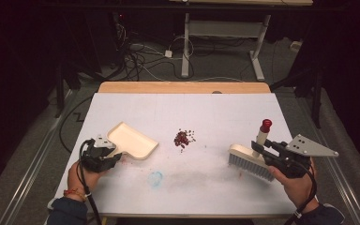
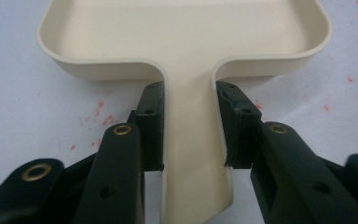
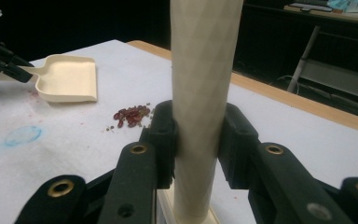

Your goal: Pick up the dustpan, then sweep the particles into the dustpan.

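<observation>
Dustpan (image 1: 132, 140), cream plastic, lies near the tabletop's (image 1: 215, 108) left edge, its handle clamped between the left gripper's (image 2: 189, 126) jaws. Toward the right edge, the right gripper's (image 3: 198, 135) jaws are clamped on the upright cream handle of a brush (image 1: 251, 159), its bristles on the tabletop. Reddish beans (image 1: 183, 137) lie heaped between them, mid-tabletop. No readable writing shows.

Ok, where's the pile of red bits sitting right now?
In the high view the red bits lie loose mid-table, between the dustpan at left and the brush at right, touching neither.
</observation>
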`<state>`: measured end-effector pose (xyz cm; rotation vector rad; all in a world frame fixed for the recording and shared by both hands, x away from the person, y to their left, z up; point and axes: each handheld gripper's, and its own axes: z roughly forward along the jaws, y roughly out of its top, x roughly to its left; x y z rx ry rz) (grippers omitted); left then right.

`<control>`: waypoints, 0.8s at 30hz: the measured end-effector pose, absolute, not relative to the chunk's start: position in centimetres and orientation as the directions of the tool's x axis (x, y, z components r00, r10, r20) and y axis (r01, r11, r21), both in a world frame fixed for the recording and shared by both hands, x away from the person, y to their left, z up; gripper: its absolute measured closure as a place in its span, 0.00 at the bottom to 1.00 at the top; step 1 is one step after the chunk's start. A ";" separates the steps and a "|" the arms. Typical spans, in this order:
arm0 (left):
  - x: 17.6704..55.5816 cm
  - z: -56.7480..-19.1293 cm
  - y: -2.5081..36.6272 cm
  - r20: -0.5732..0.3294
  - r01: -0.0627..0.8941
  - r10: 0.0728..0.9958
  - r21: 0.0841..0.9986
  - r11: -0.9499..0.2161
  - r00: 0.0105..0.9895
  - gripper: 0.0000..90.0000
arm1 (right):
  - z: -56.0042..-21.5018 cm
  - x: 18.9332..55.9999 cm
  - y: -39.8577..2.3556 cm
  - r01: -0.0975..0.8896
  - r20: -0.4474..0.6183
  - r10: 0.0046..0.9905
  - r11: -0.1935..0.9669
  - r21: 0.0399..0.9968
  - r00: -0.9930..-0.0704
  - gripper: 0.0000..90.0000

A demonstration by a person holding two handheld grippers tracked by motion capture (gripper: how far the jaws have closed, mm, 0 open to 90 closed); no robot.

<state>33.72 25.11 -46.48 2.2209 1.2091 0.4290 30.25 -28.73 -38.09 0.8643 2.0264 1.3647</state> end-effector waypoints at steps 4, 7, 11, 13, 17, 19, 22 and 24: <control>33.0 -46.2 24.9 0.018 0.655 0.831 0.606 -0.451 0.556 0.71 | -37.7 30.7 -28.5 0.193 -0.095 0.758 0.283 0.940 -0.646 0.79; 32.7 -46.0 24.9 0.006 0.655 0.826 0.606 -0.452 0.564 0.71 | -37.5 31.2 -28.3 0.186 -0.100 0.755 0.284 0.941 -0.648 0.79; 32.4 -45.9 24.8 -0.005 0.653 0.816 0.602 -0.459 0.578 0.71 | -37.6 31.8 -28.0 0.192 -0.095 0.754 0.284 0.939 -0.650 0.79; 32.2 -46.0 24.4 -0.002 0.649 0.808 0.597 -0.472 0.590 0.71 | -37.7 32.4 -27.9 0.199 -0.087 0.756 0.279 0.939 -0.648 0.79; 32.1 -45.8 23.7 0.001 0.640 0.795 0.593 -0.488 0.607 0.71 | -37.8 33.5 -27.7 0.206 -0.084 0.762 0.277 0.939 -0.642 0.79; 32.1 -45.7 23.5 0.002 0.639 0.793 0.591 -0.492 0.609 0.71 | -37.7 33.8 -27.7 0.206 -0.083 0.763 0.276 0.939 -0.641 0.79; 32.0 -45.7 23.0 0.002 0.626 0.775 0.588 -0.512 0.631 0.71 | -37.6 34.9 -27.3 0.215 -0.069 0.767 0.264 0.940 -0.638 0.79; 32.0 -45.7 22.5 -0.004 0.619 0.766 0.591 -0.517 0.643 0.71 | -37.4 36.4 -26.9 0.217 -0.081 0.778 0.271 0.938 -0.623 0.79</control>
